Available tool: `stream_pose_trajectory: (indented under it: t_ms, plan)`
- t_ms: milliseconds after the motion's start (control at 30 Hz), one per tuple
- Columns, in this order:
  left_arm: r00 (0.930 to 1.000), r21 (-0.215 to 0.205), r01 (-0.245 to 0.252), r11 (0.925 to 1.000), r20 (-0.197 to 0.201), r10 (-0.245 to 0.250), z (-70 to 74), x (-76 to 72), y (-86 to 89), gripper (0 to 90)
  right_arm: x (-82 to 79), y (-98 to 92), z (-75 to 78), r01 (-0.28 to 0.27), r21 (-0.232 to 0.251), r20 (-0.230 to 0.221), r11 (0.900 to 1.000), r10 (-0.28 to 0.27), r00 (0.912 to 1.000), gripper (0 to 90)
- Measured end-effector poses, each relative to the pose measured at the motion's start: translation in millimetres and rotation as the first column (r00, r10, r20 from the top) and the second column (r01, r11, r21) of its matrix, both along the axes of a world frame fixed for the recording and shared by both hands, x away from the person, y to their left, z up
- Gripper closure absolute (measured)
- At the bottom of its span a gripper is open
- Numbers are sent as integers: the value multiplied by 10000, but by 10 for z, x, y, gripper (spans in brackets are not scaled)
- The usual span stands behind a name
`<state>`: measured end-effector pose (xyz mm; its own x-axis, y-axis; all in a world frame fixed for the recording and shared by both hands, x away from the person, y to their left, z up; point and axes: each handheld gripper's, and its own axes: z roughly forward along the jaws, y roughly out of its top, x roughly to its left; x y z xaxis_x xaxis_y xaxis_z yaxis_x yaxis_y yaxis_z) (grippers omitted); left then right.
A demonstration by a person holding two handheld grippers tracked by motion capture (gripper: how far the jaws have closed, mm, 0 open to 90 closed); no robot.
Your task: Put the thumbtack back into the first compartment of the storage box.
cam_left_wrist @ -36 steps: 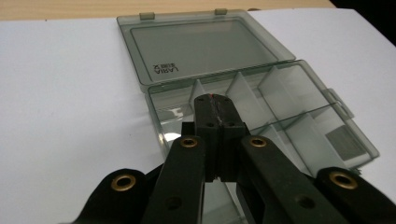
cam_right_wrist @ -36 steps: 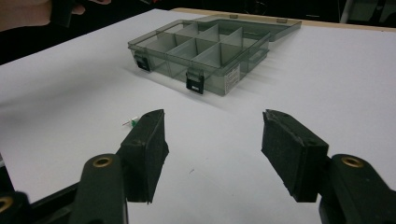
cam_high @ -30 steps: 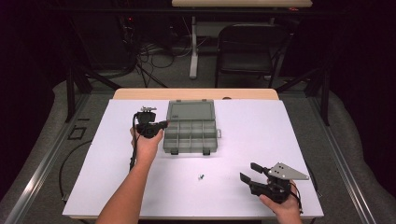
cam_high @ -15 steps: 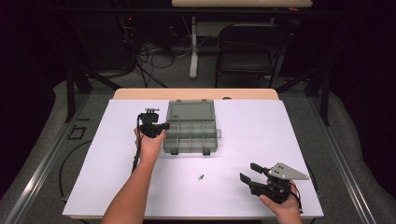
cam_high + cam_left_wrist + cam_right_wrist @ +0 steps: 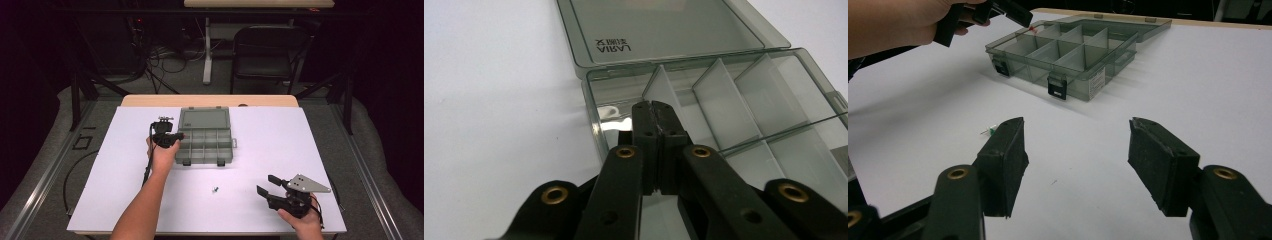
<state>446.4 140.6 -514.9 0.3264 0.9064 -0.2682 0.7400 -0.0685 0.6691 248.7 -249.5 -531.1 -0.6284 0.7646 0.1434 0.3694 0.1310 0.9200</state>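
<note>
A grey see-through compartment box (image 5: 202, 161) lies open at mid-table, its lid (image 5: 204, 118) flat behind it. My left gripper (image 5: 179, 136) hangs over the box's left end. In the left gripper view its jaws (image 5: 655, 107) look pressed together above a left compartment of the box (image 5: 719, 95), having just eased apart by a hair. In the right gripper view a tiny red speck (image 5: 1033, 29) shows at the left gripper's tips (image 5: 1023, 17); I cannot tell whether it is held. My right gripper (image 5: 267, 184) rests near the front right, open and empty (image 5: 1075, 150). A small green-and-white part (image 5: 215, 189) lies loose on the table.
The white table top (image 5: 310, 145) ends at a wooden strip behind the box. A chair (image 5: 265, 47) and cables stand on the floor beyond. The left gripper's cable (image 5: 148, 165) runs back along the forearm.
The left gripper has shifted slightly right, over the box's left compartments. The right hand and its gripper have stayed still.
</note>
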Motion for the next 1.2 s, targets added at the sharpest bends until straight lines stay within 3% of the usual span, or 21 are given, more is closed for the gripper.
stream_pose_trajectory:
  t_ms: [233, 400, 567, 667, 733, 767, 933, 1000, 1200]
  plan:
    - [9995, 39, 217, 9998, 249, -218, 55, -51, -2, 741, 3, -4, -3, 51, 29, 2, 10000, -51, 10000, 390]
    - [9945, -204, 297, 9994, 1013, -275, 185, -161, 14, 592, 5, -3, -5, 79, 20, -16, 10000, -79, 10000, 390]
    - [9893, -265, 465, 9986, 1398, -423, 282, -264, 21, 484, 2, 0, -4, 52, 34, -16, 10000, -52, 10000, 390]
    - [9865, -348, 739, 9967, 1493, -679, 341, -348, 21, 463, 4, 4, -7, 46, 16, -45, 10000, -46, 10000, 390]
    - [9773, -572, 1156, 9916, 1850, -1032, 363, -409, 23, 464, 3, 4, -6, 36, 11, -40, 10000, -36, 10000, 390]
    - [9755, -412, 1207, 9918, 1902, -1108, 383, -467, 21, 463, 3, 5, -7, 39, 25, -46, 10000, -39, 10000, 390]
    - [9764, -802, 1437, 9864, 1741, -1281, 383, -568, 33, 456, 3, 9, -9, 35, 32, -43, 10000, -35, 10000, 390]
    - [9757, -603, 1592, 9854, 1621, -1477, 374, -654, 37, 437, 2, 11, -9, 35, 39, -52, 10000, -35, 10000, 390]
    - [9669, -244, 1675, 9856, 1995, -1594, 360, -851, 2, 430, 3, 13, -9, 25, 3, -78, 10000, -25, 10000, 390]
